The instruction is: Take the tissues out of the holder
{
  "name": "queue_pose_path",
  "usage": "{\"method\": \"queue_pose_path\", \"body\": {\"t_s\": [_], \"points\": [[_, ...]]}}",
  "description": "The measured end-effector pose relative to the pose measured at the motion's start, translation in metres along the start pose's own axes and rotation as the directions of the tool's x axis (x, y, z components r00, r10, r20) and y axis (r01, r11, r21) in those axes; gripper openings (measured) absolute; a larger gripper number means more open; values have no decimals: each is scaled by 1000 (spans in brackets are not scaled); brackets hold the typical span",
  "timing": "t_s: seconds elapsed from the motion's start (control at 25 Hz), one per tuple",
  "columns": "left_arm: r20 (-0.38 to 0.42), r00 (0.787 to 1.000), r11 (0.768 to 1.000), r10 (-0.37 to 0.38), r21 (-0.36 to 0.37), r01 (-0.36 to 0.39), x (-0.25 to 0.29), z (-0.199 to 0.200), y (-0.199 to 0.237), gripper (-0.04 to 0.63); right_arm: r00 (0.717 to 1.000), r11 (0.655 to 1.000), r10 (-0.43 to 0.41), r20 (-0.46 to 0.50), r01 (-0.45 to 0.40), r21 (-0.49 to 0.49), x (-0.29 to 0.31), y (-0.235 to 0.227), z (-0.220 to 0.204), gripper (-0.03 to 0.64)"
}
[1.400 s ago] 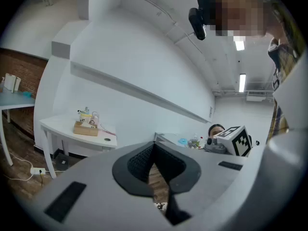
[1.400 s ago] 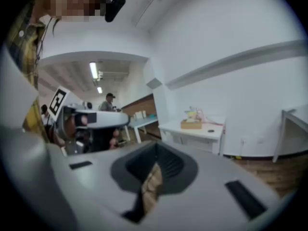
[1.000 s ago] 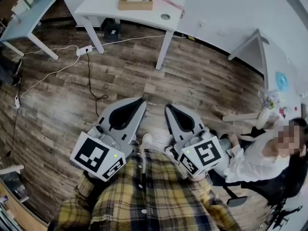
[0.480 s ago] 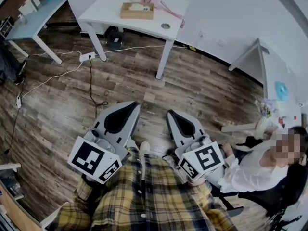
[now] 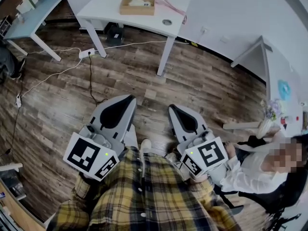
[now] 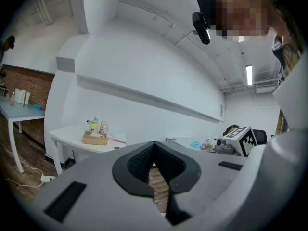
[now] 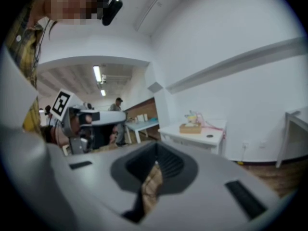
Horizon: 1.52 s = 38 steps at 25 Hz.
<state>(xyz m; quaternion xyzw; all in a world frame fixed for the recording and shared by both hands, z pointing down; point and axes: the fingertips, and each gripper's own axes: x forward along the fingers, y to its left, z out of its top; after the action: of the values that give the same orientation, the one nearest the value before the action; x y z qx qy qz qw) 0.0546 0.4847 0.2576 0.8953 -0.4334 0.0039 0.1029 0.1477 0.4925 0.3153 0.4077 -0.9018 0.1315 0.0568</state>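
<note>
At twelve o'clock, well away across the wooden floor (image 5: 202, 85), the tissue holder (image 5: 137, 6) is still seen untouched on the white surface (image 5: 103, 14), while the left tool (image 5: 130, 99) and right tool (image 5: 172, 108), both pressed together and empty, have been shifted only slightly, so the task is judged barely begun.

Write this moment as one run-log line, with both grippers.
task: not started | left gripper: jaws shut, empty | right gripper: jaws shut, empty | tissue holder: on white table, untouched

An office: white desks (image 5: 103, 8) on wood-plank floor (image 5: 207, 85), a power strip (image 5: 86, 53), ceiling strip lights (image 6: 249, 74).
</note>
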Motion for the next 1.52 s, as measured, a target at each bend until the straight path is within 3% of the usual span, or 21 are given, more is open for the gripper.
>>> {"method": "queue_pose_path", "body": {"t_s": [0.28,0.92,1.2,1.52], "points": [[6,1000,1000,-21,-16,21,26,13,47,5,1000,1000,-29,3,29,4,46,-14,18,12],[3,997,997,-81,-16,81,91,47,212,5,997,997,-79,23,78,20,215,-43,68,12],[-25,992,992,-122,-19,121,114,47,248,5,992,991,-125,25,123,52,252,-57,72,12],[-53,994,995,-100,-35,99,148,44,283,5,992,989,-128,2,127,75,286,-92,75,12]]}}
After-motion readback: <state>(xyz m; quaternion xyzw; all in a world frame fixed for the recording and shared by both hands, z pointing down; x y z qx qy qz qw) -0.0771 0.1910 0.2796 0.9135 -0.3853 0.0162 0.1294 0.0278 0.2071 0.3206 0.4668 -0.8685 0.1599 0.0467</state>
